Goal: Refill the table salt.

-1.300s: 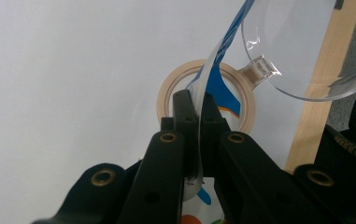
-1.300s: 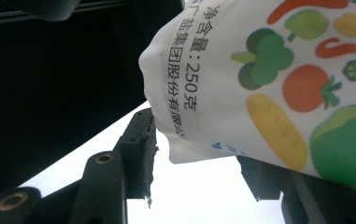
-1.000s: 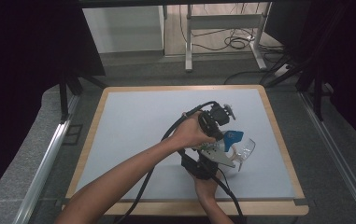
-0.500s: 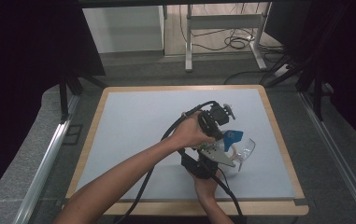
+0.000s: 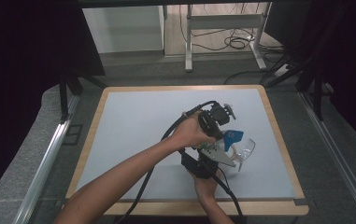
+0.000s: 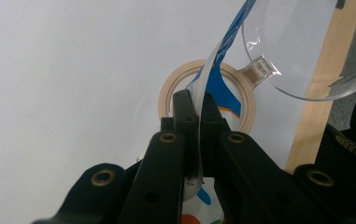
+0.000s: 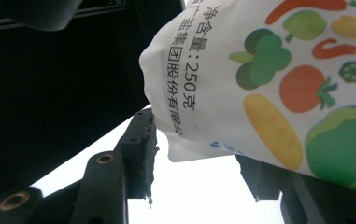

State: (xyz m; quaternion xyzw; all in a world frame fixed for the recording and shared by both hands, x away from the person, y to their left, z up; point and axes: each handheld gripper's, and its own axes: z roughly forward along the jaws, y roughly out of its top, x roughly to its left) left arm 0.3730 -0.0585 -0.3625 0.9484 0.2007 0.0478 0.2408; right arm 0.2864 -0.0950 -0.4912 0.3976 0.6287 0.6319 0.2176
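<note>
Between left hand-held gripper (image 6: 195,116) jaws — pouch (image 6: 213,70), pinched

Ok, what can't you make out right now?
- High view: packet is mostly covered by the left hand; its print is too small to read.
- Right gripper view: packet covers one pad, so whether the right gripper clamps it is unclear.
- Left gripper view: clear bowl is cut off by the top and right edges; tape ring is partly behind the jaws.
</note>
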